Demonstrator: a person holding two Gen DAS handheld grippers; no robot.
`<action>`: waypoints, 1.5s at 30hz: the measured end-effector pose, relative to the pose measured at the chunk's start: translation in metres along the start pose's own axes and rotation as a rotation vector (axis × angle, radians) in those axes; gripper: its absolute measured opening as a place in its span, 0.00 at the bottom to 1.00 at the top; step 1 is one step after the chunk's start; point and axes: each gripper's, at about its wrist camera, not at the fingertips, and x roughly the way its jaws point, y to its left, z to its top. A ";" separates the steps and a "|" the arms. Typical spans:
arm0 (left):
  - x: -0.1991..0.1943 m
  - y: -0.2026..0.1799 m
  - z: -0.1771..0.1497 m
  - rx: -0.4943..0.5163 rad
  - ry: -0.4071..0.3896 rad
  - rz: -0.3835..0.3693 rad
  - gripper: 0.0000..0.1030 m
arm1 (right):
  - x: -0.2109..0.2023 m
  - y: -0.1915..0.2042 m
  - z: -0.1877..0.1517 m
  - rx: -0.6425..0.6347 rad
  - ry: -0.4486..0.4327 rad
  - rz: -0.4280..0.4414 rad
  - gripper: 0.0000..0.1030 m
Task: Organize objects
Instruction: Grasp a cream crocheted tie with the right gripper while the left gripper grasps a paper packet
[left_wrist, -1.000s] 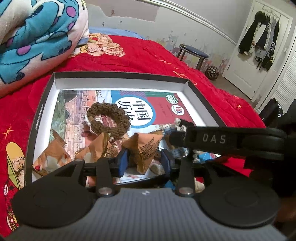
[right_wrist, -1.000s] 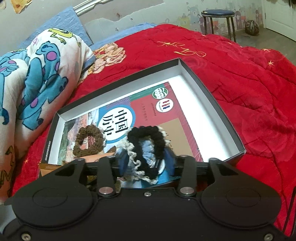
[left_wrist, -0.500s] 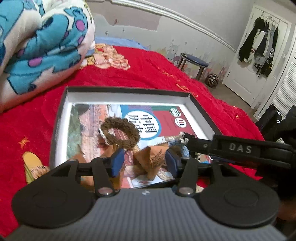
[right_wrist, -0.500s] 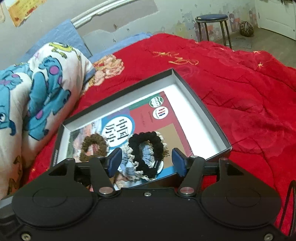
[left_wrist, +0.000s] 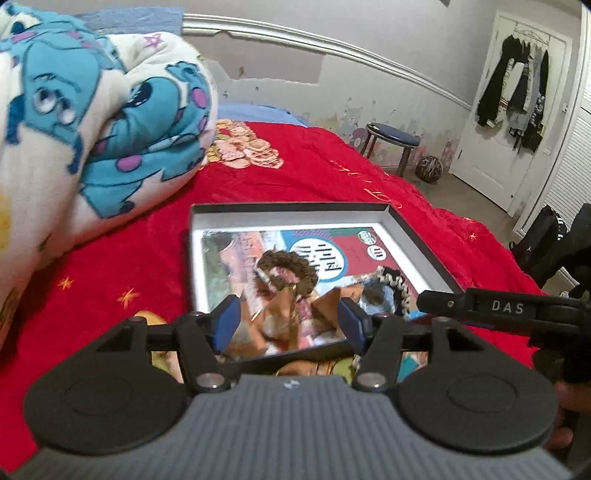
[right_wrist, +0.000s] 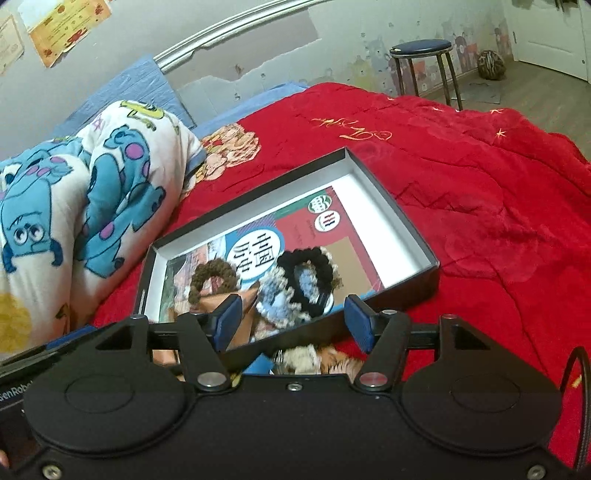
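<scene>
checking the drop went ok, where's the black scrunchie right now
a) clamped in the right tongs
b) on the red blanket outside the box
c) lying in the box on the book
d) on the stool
c: the black scrunchie lies on the book inside the box, and the right tongs stand open and empty.

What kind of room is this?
Most likely a bedroom, maybe a child's: a bed with a red quilt, a rolled cartoon blanket, and clothes hanging on the door.

Bed with red quilt (right_wrist: 480, 206): a shallow black box (right_wrist: 424, 236) is set near the middle; a rolled cartoon-print blanket (right_wrist: 74, 206) is laid just beside it.
</scene>
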 end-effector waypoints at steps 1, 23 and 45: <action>-0.003 0.002 -0.003 -0.008 0.002 0.002 0.70 | -0.003 0.001 -0.002 -0.004 0.001 0.001 0.58; 0.045 -0.006 -0.049 -0.030 0.154 -0.014 0.68 | 0.037 -0.020 -0.018 0.065 0.116 -0.092 0.39; 0.070 -0.013 -0.057 -0.021 0.165 0.032 0.52 | 0.064 -0.014 -0.024 0.128 0.174 -0.012 0.24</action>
